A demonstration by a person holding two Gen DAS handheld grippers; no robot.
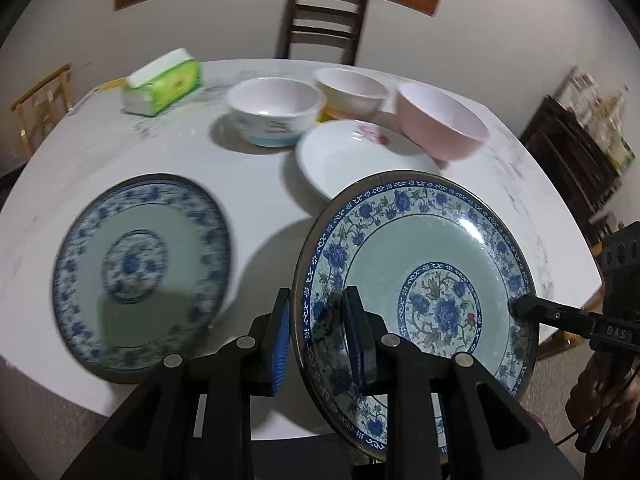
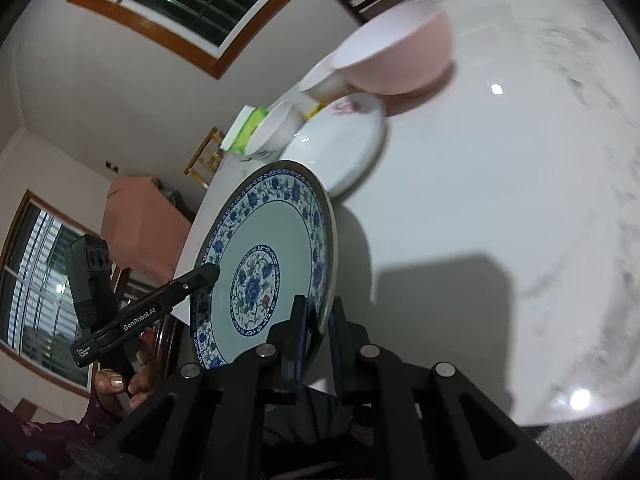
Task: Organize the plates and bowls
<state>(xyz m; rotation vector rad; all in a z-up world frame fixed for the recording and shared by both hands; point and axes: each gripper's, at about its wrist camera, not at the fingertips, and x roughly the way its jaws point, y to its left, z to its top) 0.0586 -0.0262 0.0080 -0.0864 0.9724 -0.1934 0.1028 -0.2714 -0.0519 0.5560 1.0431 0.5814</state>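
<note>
A blue floral plate [image 1: 424,280] is held off the white table [image 1: 256,216], tilted, with a gripper on each side. My left gripper [image 1: 316,332] is shut on its left rim. My right gripper [image 2: 318,320] is shut on its opposite rim; the plate also shows in the right wrist view [image 2: 268,256], and the right gripper's finger shows in the left wrist view [image 1: 524,308]. A second matching blue plate [image 1: 140,272] lies flat on the table to the left. A white plate with a red motif [image 1: 352,156] lies behind, with a pink bowl [image 1: 440,124] and two white bowls [image 1: 276,108] [image 1: 348,88].
A green tissue pack [image 1: 164,84] sits at the table's far left. A wooden chair [image 1: 324,20] stands behind the table under a window. A dark cabinet [image 1: 580,152] is at the right. The table's front edge runs just below the grippers.
</note>
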